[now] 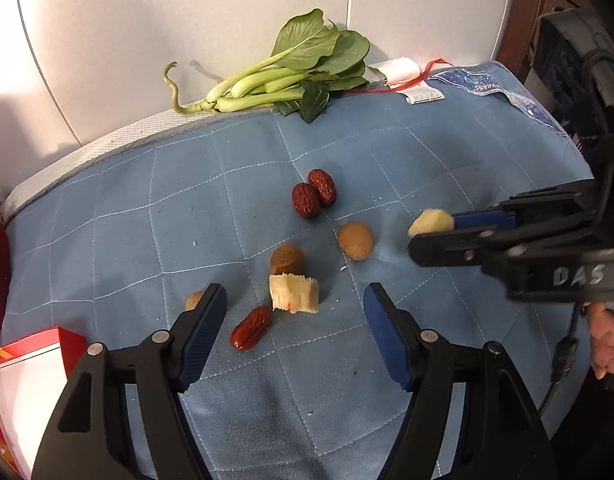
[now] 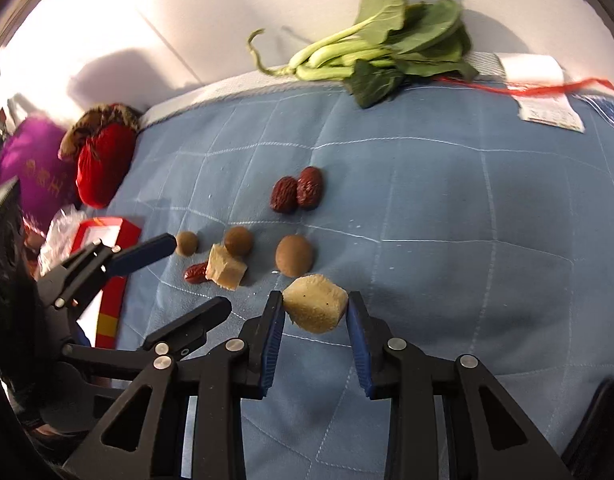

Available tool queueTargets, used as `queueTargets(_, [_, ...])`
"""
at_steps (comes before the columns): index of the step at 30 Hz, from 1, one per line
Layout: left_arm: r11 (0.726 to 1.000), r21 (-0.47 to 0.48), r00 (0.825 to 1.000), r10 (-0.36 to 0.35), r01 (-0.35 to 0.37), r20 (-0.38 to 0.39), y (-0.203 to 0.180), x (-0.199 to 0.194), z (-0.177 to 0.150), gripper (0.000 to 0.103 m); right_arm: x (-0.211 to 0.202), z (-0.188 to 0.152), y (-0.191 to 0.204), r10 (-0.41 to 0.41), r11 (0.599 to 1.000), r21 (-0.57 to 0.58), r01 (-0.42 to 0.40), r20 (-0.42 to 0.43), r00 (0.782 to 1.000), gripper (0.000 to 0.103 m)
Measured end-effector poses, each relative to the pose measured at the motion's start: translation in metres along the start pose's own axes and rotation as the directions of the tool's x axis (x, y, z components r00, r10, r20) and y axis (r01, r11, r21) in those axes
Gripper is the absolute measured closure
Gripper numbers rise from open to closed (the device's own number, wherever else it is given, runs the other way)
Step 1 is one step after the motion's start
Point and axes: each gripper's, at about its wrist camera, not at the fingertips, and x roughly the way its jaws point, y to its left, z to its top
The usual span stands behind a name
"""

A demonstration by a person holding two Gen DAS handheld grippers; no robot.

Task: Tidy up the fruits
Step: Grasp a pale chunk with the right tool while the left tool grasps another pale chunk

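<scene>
My right gripper (image 2: 315, 306) is shut on a pale yellow fruit chunk (image 2: 315, 308) and holds it just above the blue quilt; it also shows in the left wrist view (image 1: 431, 222). My left gripper (image 1: 295, 300) is open over a second pale chunk (image 1: 294, 294) and a red date (image 1: 251, 328). Two more red dates (image 1: 314, 193) lie side by side further back. Brown round fruits lie at the middle (image 1: 288, 259), right (image 1: 355, 240) and behind my left finger (image 1: 194, 300).
Bok choy (image 1: 283, 76) lies at the quilt's far edge by the white wall. A red box (image 1: 27, 368) sits at the near left. A red pouch (image 2: 103, 160) and purple bag (image 2: 31, 164) lie left. A white label and plastic bag (image 1: 487, 88) lie far right.
</scene>
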Motion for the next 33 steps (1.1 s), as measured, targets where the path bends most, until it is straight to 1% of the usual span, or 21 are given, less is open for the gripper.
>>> queueTargets(4, [1.000,-0.012,1.000,-0.004,0.004,-0.016,0.001,0.009,-0.001,0.032,-0.014,0.001,-0.007,0.013,1.000,0.024,-0.014,0.030,0.999,0.071])
queueTargets(7, [1.000,-0.025,1.000,-0.014,0.014,-0.018,0.002,0.013,-0.001,0.034,-0.016,0.002,-0.007,0.014,0.999,0.031,-0.015,0.030,0.999,0.071])
queueTargets(9, [0.999,-0.029,0.999,-0.031,0.031,-0.018,0.002,0.014,-0.001,0.039,-0.016,0.002,-0.009,0.014,0.999,0.036,-0.015,0.026,1.000,0.071])
queueTargets(10, [0.999,-0.029,0.999,-0.034,0.033,-0.019,0.001,0.015,-0.001,0.040,-0.015,0.002,-0.009,0.017,0.999,0.040,-0.018,0.024,1.000,0.071])
queueTargets(12, [0.999,-0.024,0.999,-0.033,0.032,-0.025,-0.001,0.017,-0.001,0.047,-0.016,0.002,-0.011,0.025,0.998,0.049,-0.026,0.026,0.999,0.071])
queueTargets(13, [0.999,-0.024,0.999,-0.034,0.033,-0.029,-0.002,0.019,-0.001,0.048,-0.017,0.002,-0.011,0.025,0.998,0.050,-0.027,0.027,0.999,0.071])
queueTargets(15, [0.999,-0.026,0.998,-0.037,0.036,-0.041,-0.002,0.022,-0.001,0.057,-0.019,0.002,-0.011,0.025,0.998,0.050,-0.026,0.031,0.999,0.071])
queueTargets(17, [0.999,-0.031,0.998,-0.038,0.036,-0.049,-0.002,0.024,-0.002,0.060,-0.019,0.001,-0.011,0.025,0.998,0.054,-0.026,0.034,0.999,0.071])
queueTargets(19, [0.998,-0.041,0.998,-0.040,0.038,-0.042,-0.001,0.024,-0.002,0.064,-0.019,0.001,-0.012,0.024,0.998,0.055,-0.026,0.034,0.999,0.071])
queueTargets(21, [0.998,-0.053,0.999,-0.039,0.037,-0.035,0.000,0.023,-0.002,0.070,-0.019,0.001,-0.012,0.024,0.998,0.059,-0.026,0.035,0.999,0.071])
queueTargets(24, [0.998,-0.055,0.999,-0.039,0.038,-0.029,0.002,0.023,-0.002,0.074,-0.019,0.000,-0.012,0.025,0.998,0.060,-0.027,0.035,0.999,0.071])
queueTargets(28, [0.999,-0.034,0.999,-0.024,0.022,-0.032,0.000,0.024,-0.004,0.075,-0.020,-0.001,-0.011,0.026,0.998,0.062,-0.029,0.038,0.999,0.071])
queueTargets(33, [0.999,-0.051,1.000,-0.020,0.019,-0.022,0.001,0.024,-0.006,0.075,-0.019,-0.001,-0.010,0.027,0.998,0.060,-0.029,0.042,0.999,0.071])
